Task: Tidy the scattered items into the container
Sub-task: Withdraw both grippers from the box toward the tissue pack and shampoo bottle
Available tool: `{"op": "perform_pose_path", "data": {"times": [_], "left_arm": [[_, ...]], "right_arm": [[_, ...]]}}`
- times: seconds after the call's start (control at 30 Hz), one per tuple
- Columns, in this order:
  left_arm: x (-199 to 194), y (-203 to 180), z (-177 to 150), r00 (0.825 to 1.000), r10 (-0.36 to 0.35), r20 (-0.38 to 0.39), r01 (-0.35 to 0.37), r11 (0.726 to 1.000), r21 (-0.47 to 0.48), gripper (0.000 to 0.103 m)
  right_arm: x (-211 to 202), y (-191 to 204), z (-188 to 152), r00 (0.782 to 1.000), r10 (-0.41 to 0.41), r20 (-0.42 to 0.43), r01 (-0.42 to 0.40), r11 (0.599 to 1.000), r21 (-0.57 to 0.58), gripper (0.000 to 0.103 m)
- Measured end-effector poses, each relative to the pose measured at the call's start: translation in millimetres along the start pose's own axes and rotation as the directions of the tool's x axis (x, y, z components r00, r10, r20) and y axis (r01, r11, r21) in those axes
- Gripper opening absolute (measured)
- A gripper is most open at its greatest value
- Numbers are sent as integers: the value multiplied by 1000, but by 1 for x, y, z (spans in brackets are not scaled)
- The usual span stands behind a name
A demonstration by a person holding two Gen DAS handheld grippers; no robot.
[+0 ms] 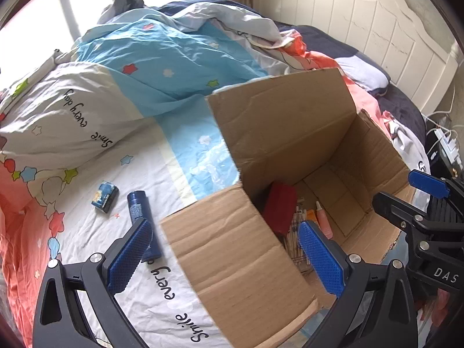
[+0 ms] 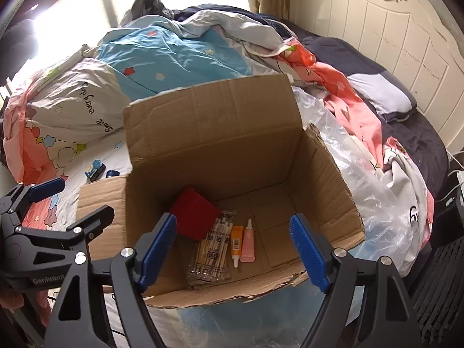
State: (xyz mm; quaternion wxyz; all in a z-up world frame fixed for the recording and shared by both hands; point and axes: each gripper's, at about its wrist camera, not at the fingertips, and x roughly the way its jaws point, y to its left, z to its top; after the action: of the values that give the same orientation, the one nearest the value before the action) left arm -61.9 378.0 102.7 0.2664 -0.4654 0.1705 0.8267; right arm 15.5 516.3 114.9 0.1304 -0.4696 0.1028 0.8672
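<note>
Cardboard box (image 2: pixel 232 145) sits open on the bed, its far flap standing upright, its left flap (image 1: pixel 232 261) folded out flat over the quilt (image 1: pixel 87 150), and its near rim torn and ragged. Inside on the floor lie a red case (image 2: pixel 195 216) tilted against the left wall, a clear pack of swabs (image 2: pixel 213 249), an orange tube (image 2: pixel 236 242) and a pink tube (image 2: pixel 248 242) side by side; the right half of the floor is bare. Still out on the quilt, left of the flap, are a blue bottle (image 1: pixel 142 217) lying on its side and a small blue packet (image 1: pixel 105 197) just beyond it. The left gripper (image 1: pixel 223 252) is spread wide and holds nothing, one finger above the bottle, the other over the box's left edge. The right gripper (image 2: pixel 233 246) is likewise wide and empty, poised above the box opening. Crumpled clear plastic (image 2: pixel 362 179) crowds the box's right side. The quilt reads "Smile every day"; the gripper bodies read "GenRobot" and "DAS". A white headboard (image 2: pixel 391 29) stands at the far right.
</note>
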Motion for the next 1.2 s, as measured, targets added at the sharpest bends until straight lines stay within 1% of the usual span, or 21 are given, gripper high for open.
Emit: {"op": "perform_pose_path", "data": {"times": [0.17,0.3,0.43,0.53,0.63,0.83,0.93,1.03,1.2], "left_arm": [[-8,20,-9,1000,-2,4,3,998,-58,103],[-12,30,-19,1000,0,-9,-1,998,-65,103],[-23,42,-28,1000,-13,-2,12,995,-103,103],[-31,52,-37,1000,-9,4,9,993,-115,103],[-36,63,-45,1000,5,-6,-5,994,-113,103],[-51,97,-69,1000,23,5,-22,989,-144,103],[-54,115,-81,999,50,-3,-50,987,-155,103],[-56,136,-94,997,72,-28,-76,981,-178,103],[-58,166,-111,996,72,-47,-81,972,-222,103]], "right_arm": [[-6,12,2,1000,4,5,-4,1000,-18,78],[-11,24,2,1000,5,11,-5,999,-38,78],[-15,41,3,1000,-4,1,4,998,-63,78],[-20,56,3,1000,2,9,-2,996,-88,78],[-24,71,2,1000,11,16,-9,994,-107,78],[-27,109,-2,999,29,15,-26,985,-168,78],[-25,131,-5,999,47,16,-43,978,-202,78],[-21,151,-8,998,60,4,-57,972,-227,78],[-15,185,-12,995,96,-2,-93,957,-275,78]]}}
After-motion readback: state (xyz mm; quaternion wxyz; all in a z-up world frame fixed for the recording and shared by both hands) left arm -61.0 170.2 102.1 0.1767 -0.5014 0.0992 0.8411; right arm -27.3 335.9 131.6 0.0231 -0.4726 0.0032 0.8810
